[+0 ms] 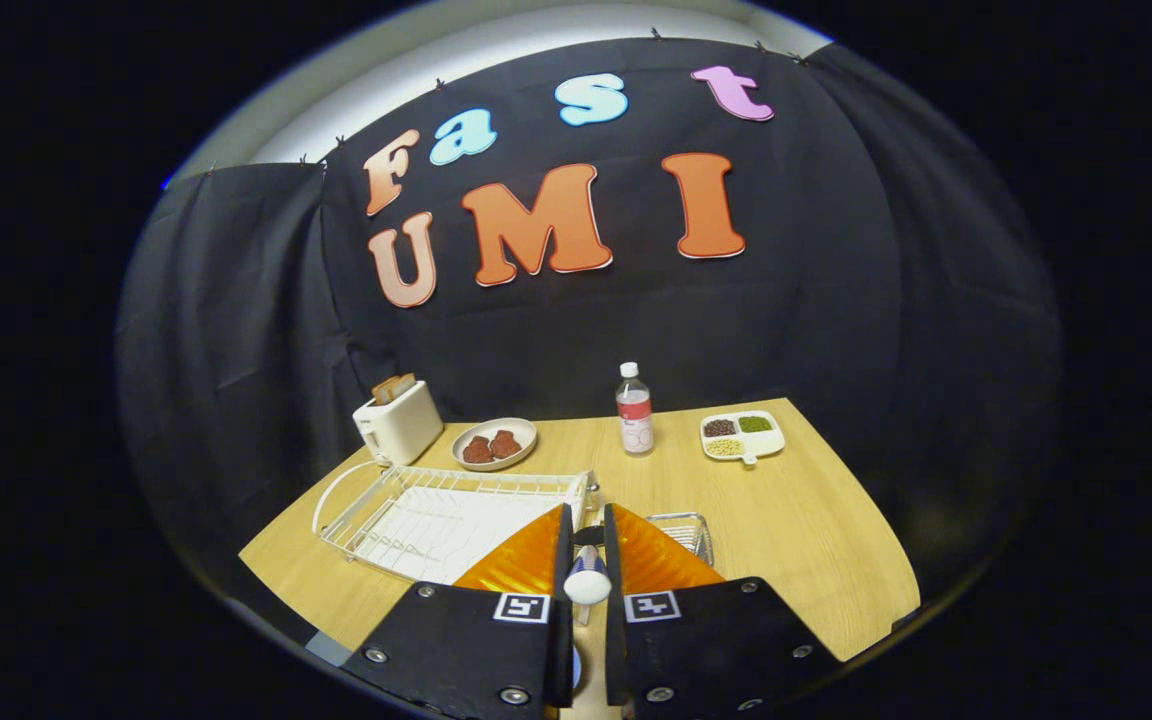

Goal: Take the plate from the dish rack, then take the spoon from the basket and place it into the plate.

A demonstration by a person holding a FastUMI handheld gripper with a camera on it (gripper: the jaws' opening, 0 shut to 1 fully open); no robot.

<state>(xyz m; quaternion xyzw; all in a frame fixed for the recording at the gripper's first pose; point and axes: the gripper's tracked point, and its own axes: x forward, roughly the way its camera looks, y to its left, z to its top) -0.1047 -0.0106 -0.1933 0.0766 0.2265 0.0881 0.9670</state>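
My gripper (586,520) is shut on the spoon (587,580), a white piece with a blue band that sits upright between the two fingers. Right under the fingers lies the orange ribbed plate (516,565) on the wooden table; it spreads to both sides of them. The white wire dish rack (416,510) stands just beyond the plate to the left, with nothing in it. A small wire basket (684,528) peeks out past the plate on the right, just ahead of the right finger.
At the back of the table stand a white toaster (398,420) with bread in it, a grey plate (494,443) holding two brown pieces, a clear bottle (634,410) and a white divided dish (742,436) of beans. Bare table top (796,540) lies to the right.
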